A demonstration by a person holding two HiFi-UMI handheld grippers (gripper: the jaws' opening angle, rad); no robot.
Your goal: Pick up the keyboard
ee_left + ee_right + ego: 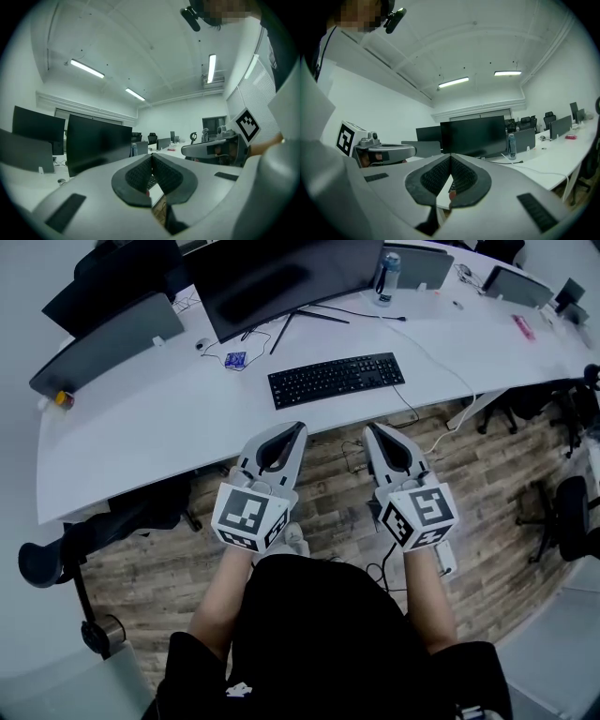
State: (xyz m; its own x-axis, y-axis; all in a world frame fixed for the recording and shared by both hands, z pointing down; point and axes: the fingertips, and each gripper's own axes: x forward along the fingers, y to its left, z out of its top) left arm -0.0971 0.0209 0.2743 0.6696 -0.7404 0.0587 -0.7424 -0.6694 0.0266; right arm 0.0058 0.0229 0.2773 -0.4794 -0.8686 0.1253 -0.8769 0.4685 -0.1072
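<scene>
Nearest the person, the left gripper (298, 427) and the right gripper (369, 427) are held side by side, a little apart, both pointing ahead at the desk (141, 442). In each gripper view the two ribbed pads meet at the tips, so both pairs of jaws are fully closed with nothing between them. Both sets of tips sit about at the desk's near edge, the bodies behind them over the wooden floor (319, 474). Just ahead of the tips comes a bare strip of white desktop, and beyond that strip lies the keyboard (336, 379), flat on the desk and untouched. Its long axis runs across the line the jaws point along, slightly skewed so that its right end sits a touch farther off. The left jaws aim at its left half and the right jaws at its right half, so neither hand looks clearly nearer. As I judge it, the jaws must open before either end can be taken. Its cable (412, 338) leads off from its far right side. Farther ahead of the jaws stand a dark monitor (281, 277) and a bottle (389, 276).
</scene>
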